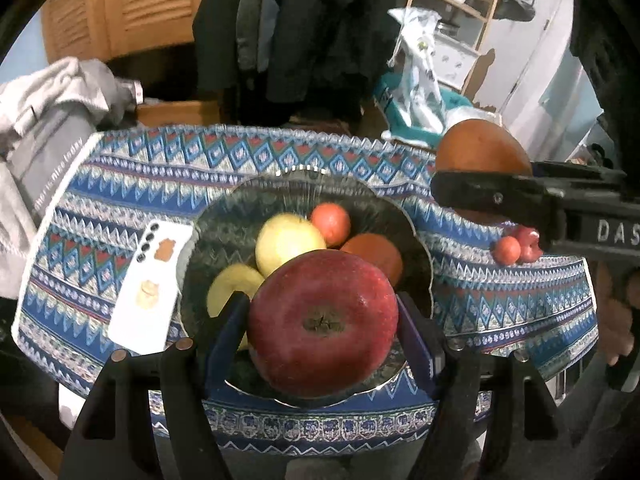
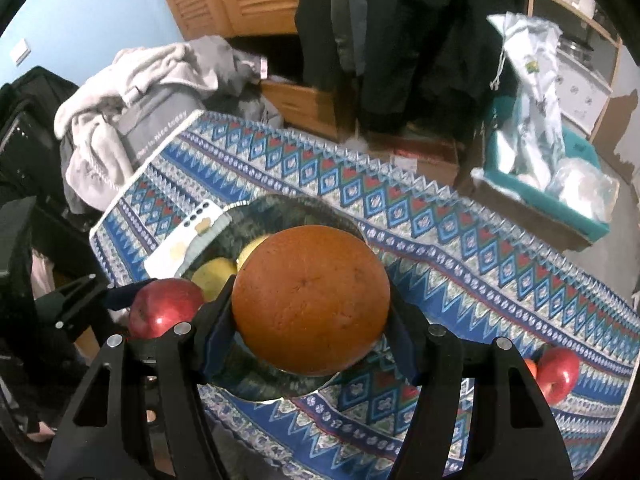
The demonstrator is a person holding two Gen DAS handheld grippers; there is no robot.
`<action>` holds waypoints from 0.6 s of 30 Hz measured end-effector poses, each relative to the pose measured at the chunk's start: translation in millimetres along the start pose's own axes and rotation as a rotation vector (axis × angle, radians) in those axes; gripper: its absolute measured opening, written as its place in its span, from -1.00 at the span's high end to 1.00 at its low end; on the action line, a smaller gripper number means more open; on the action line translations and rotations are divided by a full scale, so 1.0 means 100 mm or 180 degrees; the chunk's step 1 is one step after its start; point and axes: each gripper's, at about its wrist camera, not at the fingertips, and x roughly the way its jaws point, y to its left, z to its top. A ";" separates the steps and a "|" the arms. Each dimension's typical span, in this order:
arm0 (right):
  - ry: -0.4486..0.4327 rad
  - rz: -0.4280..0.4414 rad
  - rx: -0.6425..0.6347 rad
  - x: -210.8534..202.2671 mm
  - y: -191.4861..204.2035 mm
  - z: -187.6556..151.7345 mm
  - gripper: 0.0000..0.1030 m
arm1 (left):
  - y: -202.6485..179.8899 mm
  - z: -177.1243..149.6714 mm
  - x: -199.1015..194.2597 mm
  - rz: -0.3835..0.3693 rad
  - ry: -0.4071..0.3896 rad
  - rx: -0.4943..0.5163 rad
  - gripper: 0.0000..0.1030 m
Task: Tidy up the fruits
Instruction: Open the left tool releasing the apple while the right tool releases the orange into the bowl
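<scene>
Patterned blue cloth covers the table under a dark glass bowl at frame centre. Low in the left wrist view, the left gripper clamps a red apple above the bowl; the right gripper pinches an orange over the bowl too. Yellow and orange fruit already fill the bowl, so either piece could roll off the pile. A white phone touches the bowl's left rim; small red fruit wait at right.
</scene>
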 end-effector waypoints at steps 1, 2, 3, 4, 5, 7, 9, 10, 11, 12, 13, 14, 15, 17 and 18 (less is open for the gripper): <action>0.0044 -0.0005 0.0001 0.05 0.00 -0.02 -0.29 | 0.00 -0.01 0.04 0.0007 0.0028 -0.0003 -0.44; 0.0089 -0.0006 0.0007 0.10 -0.01 -0.04 -0.29 | 0.00 -0.02 0.08 0.0035 0.0064 -0.0004 -0.44; 0.0125 -0.0003 0.0012 0.14 -0.01 -0.06 -0.29 | -0.01 -0.03 0.10 0.0054 0.0087 -0.0003 -0.44; 0.0170 0.0002 0.0014 0.19 -0.01 -0.09 -0.29 | -0.01 -0.04 0.13 0.0066 0.0107 0.0009 -0.44; 0.0206 0.0002 0.0022 0.23 -0.02 -0.11 -0.29 | -0.02 -0.05 0.17 0.0083 0.0131 0.0014 -0.44; 0.0280 -0.0001 0.0042 0.32 -0.04 -0.15 -0.29 | -0.03 -0.07 0.24 0.0111 0.0195 0.0021 -0.44; 0.0328 -0.0014 0.0064 0.37 -0.06 -0.18 -0.29 | -0.03 -0.09 0.31 0.0108 0.0252 0.0013 -0.44; 0.0351 -0.0017 0.0077 0.40 -0.07 -0.20 -0.29 | -0.03 -0.09 0.33 0.0105 0.0277 0.0009 -0.44; 0.0374 -0.0016 0.0094 0.42 -0.09 -0.22 -0.29 | -0.03 -0.10 0.36 0.0101 0.0307 0.0005 -0.44; 0.0389 -0.0012 0.0106 0.44 -0.10 -0.23 -0.29 | -0.03 -0.10 0.40 0.0104 0.0345 0.0004 -0.44; 0.0407 -0.0005 0.0122 0.46 -0.12 -0.24 -0.29 | -0.03 -0.11 0.43 0.0111 0.0379 0.0006 -0.44; 0.0428 0.0004 0.0141 0.49 -0.13 -0.26 -0.29 | -0.03 -0.12 0.48 0.0120 0.0419 0.0015 -0.44; 0.0443 0.0010 0.0153 0.51 -0.13 -0.27 -0.29 | -0.03 -0.12 0.52 0.0126 0.0453 0.0015 -0.42; 0.0484 0.0033 0.0176 0.56 -0.15 -0.29 -0.29 | -0.01 -0.11 0.55 0.0102 0.0443 -0.0015 -0.28; 0.0501 0.0037 0.0190 0.58 -0.16 -0.31 -0.29 | -0.01 -0.10 0.54 0.0095 0.0430 -0.0027 -0.29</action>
